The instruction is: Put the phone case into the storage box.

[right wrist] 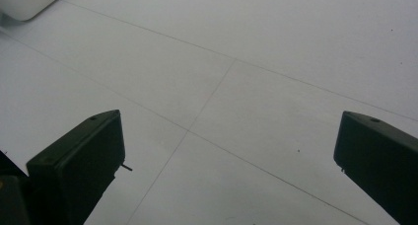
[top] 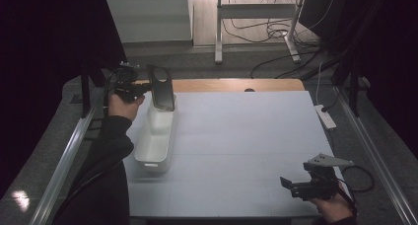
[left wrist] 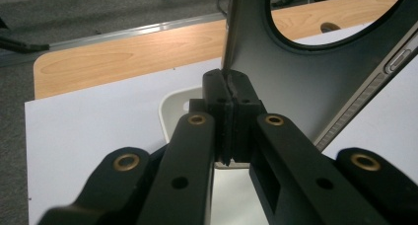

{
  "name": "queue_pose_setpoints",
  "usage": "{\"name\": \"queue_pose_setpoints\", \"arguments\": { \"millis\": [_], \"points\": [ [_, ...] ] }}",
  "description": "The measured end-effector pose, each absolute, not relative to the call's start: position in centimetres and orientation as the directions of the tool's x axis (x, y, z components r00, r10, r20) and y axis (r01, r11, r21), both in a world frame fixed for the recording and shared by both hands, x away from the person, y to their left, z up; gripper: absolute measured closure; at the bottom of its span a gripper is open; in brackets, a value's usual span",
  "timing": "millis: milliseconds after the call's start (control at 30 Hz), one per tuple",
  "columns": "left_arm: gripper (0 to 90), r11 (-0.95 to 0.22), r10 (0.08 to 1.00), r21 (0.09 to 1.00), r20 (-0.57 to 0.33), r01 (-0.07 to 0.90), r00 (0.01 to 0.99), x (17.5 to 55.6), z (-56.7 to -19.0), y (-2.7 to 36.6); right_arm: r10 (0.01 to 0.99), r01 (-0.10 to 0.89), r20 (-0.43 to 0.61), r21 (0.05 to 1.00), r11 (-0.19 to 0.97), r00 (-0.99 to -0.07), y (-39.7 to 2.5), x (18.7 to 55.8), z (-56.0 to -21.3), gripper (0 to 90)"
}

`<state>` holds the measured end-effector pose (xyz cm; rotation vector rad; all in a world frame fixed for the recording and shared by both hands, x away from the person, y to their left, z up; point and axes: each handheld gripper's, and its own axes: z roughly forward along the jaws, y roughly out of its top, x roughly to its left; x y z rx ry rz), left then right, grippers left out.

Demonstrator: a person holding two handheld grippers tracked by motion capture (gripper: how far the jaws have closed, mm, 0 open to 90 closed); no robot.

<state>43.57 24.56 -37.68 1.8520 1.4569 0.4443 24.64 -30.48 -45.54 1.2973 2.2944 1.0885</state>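
My left gripper (top: 148, 89) (left wrist: 227, 89) is shut on the edge of a dark phone case (top: 162, 91) (left wrist: 300, 82) that has a large round cut-out and side buttons. The case stands upright above the far end of a long white bin (top: 156, 143) (left wrist: 171, 104) at the table's left side. Whether the case touches the bin's rim I cannot tell. Near the front right corner my right gripper (top: 291, 185) (right wrist: 229, 129) hovers over the bare white table top, open, with nothing between its jaws. A corner of the white bin (right wrist: 24, 0) shows far off in the right gripper view.
A white power strip (top: 325, 116) lies at the table's right edge. A wooden strip (top: 236, 85) (left wrist: 123, 62) runs along the far edge. Metal rails (top: 64, 161) flank the table. Beyond it stand a desk frame (top: 219, 37) and floor cables (top: 276, 32).
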Motion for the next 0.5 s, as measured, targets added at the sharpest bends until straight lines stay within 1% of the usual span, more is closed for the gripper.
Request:
{"name": "queue_pose_setpoints", "arguments": {
  "millis": [500],
  "points": [
    [88.9, -0.067, 0.956, 0.718, -0.153, 0.693, 0.252, 45.1, -39.2, 24.8, 0.824, 0.609, 0.113, 0.730, 0.311, -0.556, -30.5, 24.7, -45.5, 0.0]
  ]
}}
